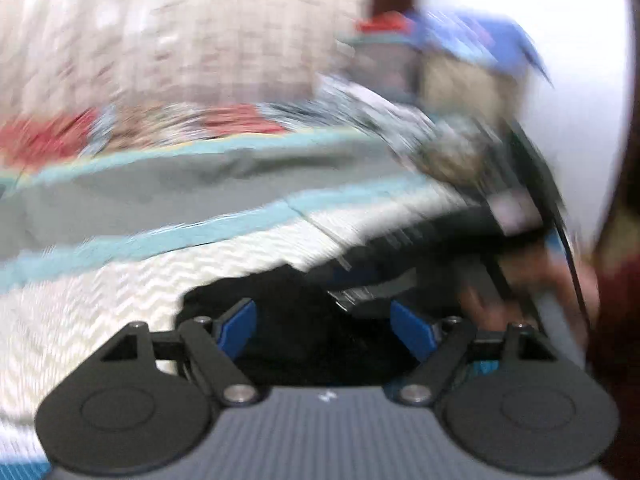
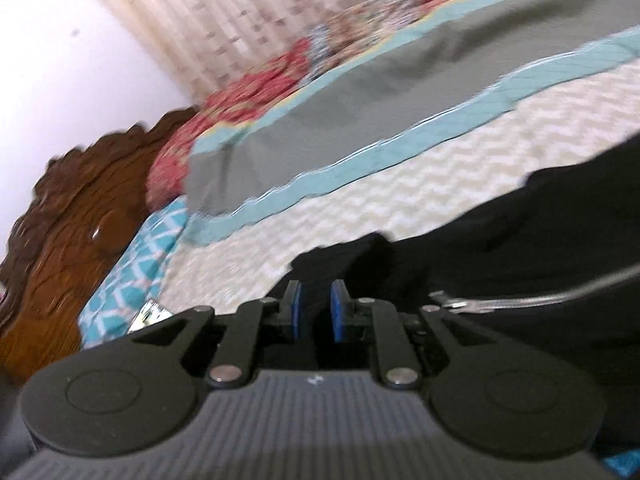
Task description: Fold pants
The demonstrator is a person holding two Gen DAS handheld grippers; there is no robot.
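My left gripper sits at the bottom of its view with the blue pads wide apart and nothing pinched; the black pants lie just beyond and under the gap, so I'd say that side is off the cloth rather than carrying it. My right gripper has its pads nearly together with only a thin gap. I can't tell if any cloth is caught in there, it's too dark between them. In that view the pants spread across the lower right, zipper showing near the tool, so it looks like the waist end is by that hand. They're flat on the bed's cream zigzag quilt, which makes sense for folding. Further back there's a teal-and-grey blanket, red floral bedding, a carved wooden headboard at left, and a curtain up top. Left view is pretty blurry.
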